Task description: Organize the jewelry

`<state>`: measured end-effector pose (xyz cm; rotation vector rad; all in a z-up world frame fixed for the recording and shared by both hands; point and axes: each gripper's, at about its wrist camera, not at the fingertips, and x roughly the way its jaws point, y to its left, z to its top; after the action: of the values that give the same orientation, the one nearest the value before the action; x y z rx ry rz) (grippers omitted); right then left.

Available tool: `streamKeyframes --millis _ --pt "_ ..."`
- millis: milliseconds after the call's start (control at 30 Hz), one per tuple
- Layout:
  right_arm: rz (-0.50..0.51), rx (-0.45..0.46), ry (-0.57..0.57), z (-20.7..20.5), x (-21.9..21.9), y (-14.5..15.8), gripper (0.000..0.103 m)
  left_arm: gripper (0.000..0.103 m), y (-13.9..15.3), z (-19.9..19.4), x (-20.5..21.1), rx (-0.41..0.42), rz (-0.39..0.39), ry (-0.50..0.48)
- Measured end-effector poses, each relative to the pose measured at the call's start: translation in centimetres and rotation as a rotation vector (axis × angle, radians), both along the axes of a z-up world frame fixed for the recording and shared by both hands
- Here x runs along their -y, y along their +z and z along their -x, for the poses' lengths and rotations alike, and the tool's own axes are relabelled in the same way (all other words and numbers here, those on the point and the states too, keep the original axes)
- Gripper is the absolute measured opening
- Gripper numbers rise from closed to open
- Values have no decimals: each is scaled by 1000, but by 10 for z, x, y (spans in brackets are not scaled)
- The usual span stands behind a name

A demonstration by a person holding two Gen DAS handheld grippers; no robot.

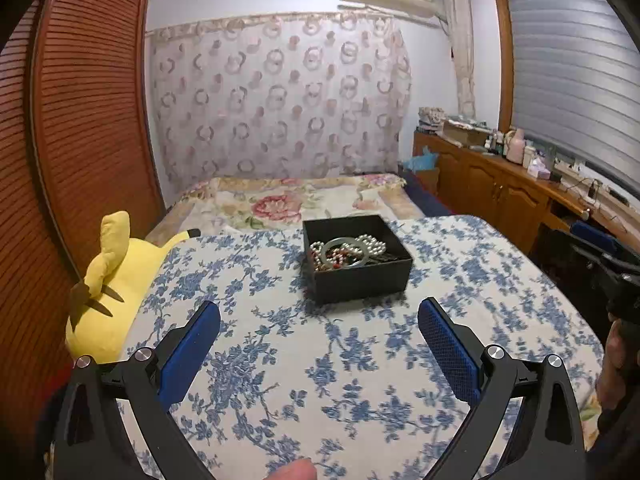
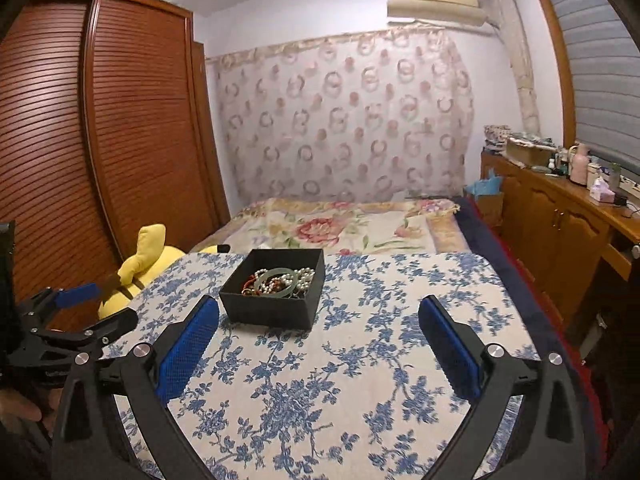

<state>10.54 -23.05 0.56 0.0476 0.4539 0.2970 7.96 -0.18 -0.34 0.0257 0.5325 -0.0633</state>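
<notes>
A black open box (image 1: 360, 280) (image 2: 272, 300) stands on a white cloth with blue flowers (image 1: 360, 360) (image 2: 360, 360). Inside lie pearl strands (image 1: 372, 242) (image 2: 304, 276), a pale green bangle (image 1: 332, 247) (image 2: 276, 274) and reddish beads, all tangled together. My left gripper (image 1: 318, 322) is open and empty, short of the box and above the cloth. My right gripper (image 2: 318, 322) is open wide and empty too, with the box ahead and to its left. The left gripper (image 2: 80, 308) also shows at the left edge of the right wrist view.
A yellow plush toy (image 1: 116, 280) (image 2: 144, 260) lies at the cloth's left edge by a slatted wooden wardrobe (image 1: 80, 120). Behind the box is a flowered bedspread (image 1: 296, 200). A wooden cabinet (image 1: 500, 184) cluttered with bottles runs along the right wall under a window.
</notes>
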Motion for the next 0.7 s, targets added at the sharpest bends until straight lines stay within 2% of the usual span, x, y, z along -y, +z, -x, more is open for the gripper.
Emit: streamKeyframes --millis 300,700 --pt "2 2 -4 19 5 -5 101 96 15 16 4 40 11 -2" --pt "4 1 -2 20 5 -7 101 96 17 19 4 47 10 2"
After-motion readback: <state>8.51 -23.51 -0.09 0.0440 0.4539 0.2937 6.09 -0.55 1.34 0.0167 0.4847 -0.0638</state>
